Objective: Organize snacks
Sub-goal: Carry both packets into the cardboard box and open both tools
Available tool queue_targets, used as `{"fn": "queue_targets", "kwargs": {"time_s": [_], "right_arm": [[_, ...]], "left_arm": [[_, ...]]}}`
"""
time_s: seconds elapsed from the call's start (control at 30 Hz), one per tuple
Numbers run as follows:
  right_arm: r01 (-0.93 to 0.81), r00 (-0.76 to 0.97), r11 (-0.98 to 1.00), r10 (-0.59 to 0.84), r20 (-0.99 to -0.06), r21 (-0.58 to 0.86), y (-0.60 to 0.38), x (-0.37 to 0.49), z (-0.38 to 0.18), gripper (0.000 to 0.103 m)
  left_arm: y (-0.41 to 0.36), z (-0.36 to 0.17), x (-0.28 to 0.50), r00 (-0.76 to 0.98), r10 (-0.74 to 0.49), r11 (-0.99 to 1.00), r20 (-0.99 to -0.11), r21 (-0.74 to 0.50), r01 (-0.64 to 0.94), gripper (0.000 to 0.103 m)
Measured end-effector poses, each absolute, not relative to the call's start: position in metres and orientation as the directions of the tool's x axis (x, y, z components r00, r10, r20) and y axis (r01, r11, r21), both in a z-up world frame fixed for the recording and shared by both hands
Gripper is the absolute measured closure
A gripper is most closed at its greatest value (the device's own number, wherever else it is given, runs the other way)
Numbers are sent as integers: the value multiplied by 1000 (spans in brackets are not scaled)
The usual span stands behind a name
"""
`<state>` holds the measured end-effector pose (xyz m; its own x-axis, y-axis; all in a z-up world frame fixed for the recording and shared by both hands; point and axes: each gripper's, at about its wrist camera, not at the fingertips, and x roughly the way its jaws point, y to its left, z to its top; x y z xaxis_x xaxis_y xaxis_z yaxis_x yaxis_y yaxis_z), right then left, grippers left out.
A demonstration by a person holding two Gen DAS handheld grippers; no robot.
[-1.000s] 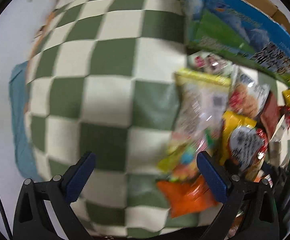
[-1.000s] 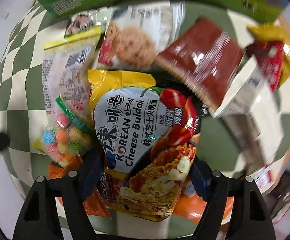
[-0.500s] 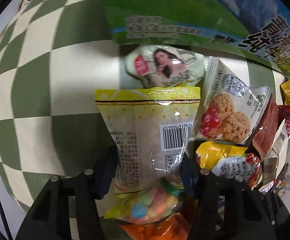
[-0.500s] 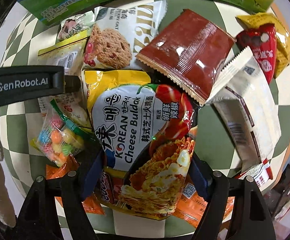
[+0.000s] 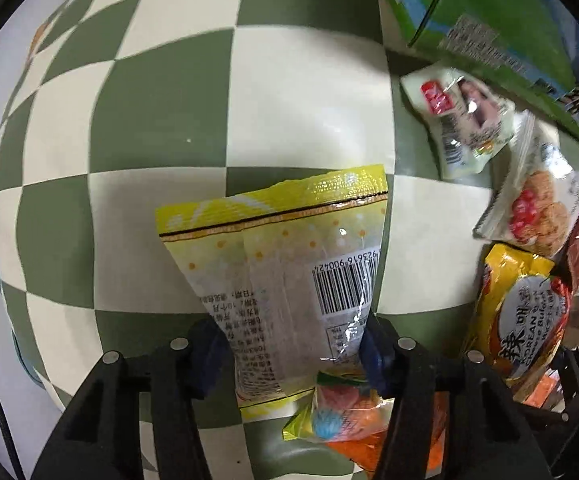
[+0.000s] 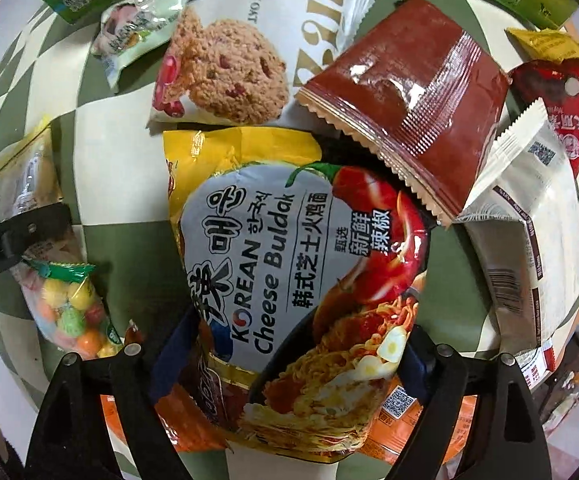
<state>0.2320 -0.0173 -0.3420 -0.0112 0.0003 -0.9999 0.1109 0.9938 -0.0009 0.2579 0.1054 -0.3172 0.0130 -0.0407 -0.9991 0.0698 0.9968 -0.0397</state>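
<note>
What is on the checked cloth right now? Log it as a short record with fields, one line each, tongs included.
surface: green and cream checked cloth
left tongs: just closed, pads pressing the yellow-topped clear snack bag
right tongs: jaws just widened, straddling the yellow Korean Cheese Buldak noodle packet; contact unclear
beside the noodles: brown foil sachet, white oat-cookie packet, clear bag of coloured candy balls
backdrop: green printed carton

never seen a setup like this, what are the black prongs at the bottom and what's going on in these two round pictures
A person holds a two-fingered gripper in each hand, with a fisheye camera looking down along it. In the left view, the left gripper has just closed its jaws on the yellow-topped clear packet. In the right view, the right gripper has just been widening around the cheese noodle pack; whether it still presses, I cannot tell. Snacks such as a cookie bag and a brown packet lie on the checked cloth.
</note>
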Motion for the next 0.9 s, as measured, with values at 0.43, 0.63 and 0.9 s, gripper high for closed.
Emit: {"fn": "queue_targets", "kwargs": {"time_s": [0.43, 0.63, 0.9], "right_arm": [[28, 104, 992, 116, -988, 120, -49, 206, -294, 30], [16, 156, 978, 204, -966, 209, -82, 211, -264, 32], [-63, 329, 950, 308, -893, 304, -166, 242, -152, 32]], "left_arm": [[121, -223, 246, 170, -79, 996, -982, -69, 60, 59], [104, -182, 252, 214, -91, 995, -973, -80, 58, 59], [49, -102, 281, 279, -193, 980, -941, -168, 110, 59]]}}
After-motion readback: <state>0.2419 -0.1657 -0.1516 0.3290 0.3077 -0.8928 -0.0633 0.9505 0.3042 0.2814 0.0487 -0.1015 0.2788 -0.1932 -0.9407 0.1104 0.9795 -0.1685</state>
